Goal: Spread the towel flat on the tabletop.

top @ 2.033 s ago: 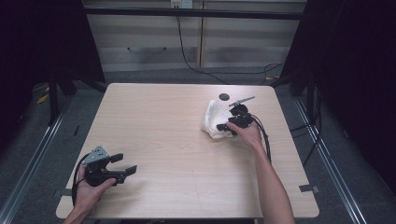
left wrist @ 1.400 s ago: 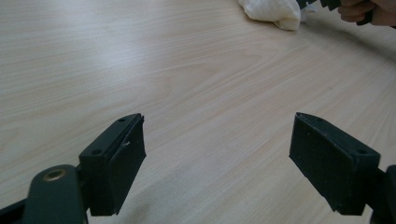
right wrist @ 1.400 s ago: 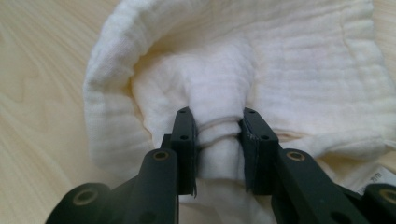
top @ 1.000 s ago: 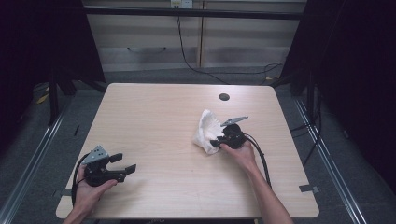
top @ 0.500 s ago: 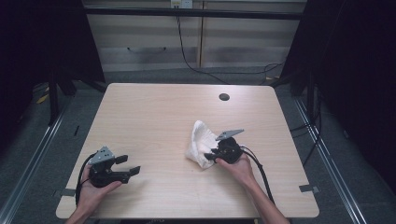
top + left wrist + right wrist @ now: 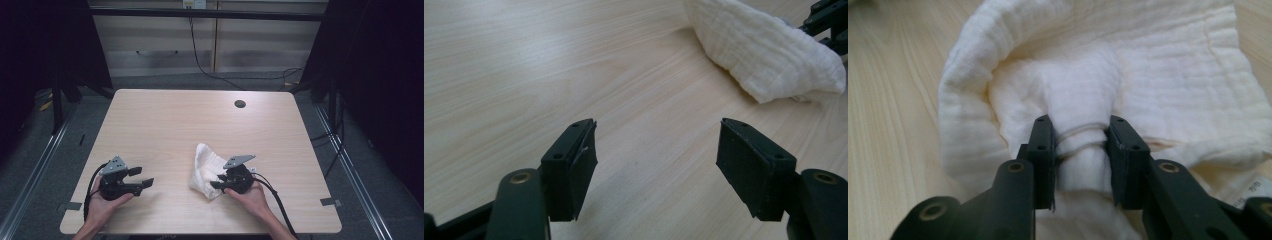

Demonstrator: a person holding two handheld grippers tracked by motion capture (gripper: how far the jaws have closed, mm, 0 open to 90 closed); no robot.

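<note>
Cloth (image 6: 206, 169) nearer, in right gripper (image 6: 218, 182).

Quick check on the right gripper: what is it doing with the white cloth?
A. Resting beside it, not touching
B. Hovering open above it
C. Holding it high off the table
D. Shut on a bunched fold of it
D: the right gripper has its jaws pinched on a bunched fold of the white cloth, which lies on the table.
</note>
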